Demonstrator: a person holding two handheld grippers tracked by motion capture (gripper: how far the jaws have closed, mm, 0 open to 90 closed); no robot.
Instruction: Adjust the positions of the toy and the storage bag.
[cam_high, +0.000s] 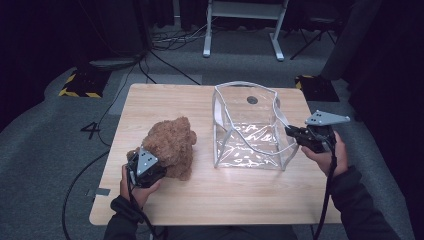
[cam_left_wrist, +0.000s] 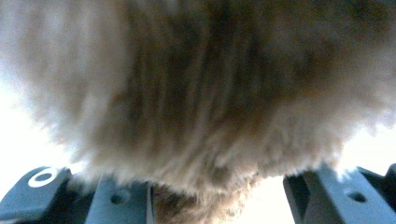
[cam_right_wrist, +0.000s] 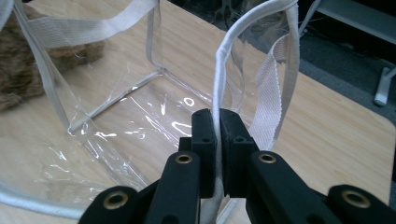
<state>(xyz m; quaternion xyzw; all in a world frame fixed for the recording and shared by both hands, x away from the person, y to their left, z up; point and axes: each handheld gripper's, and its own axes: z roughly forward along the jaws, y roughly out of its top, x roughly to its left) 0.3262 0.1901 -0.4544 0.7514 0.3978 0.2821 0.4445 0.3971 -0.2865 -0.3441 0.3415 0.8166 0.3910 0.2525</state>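
Brown plush toy (cam_left_wrist: 205, 93) close up — tongs (cam_left_wrist: 205, 196) clamped on fur

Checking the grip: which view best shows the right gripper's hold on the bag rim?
Right gripper view: the right gripper is shut on the clear bag's white rim. High view shows it at the bag's right edge, contact too small. Left gripper view: teddy bear.

Shaggy brown plush on teddy bear (cam_high: 170, 146). Glossy, crinkled clear plastic on bag (cam_high: 248, 142), edged in white woven cloth piping and webbing straps. Pale matt wood grain on bench (cam_high: 225, 192). Matt black plastic on right gripper (cam_right_wrist: 218, 135), brass-coloured rivets.
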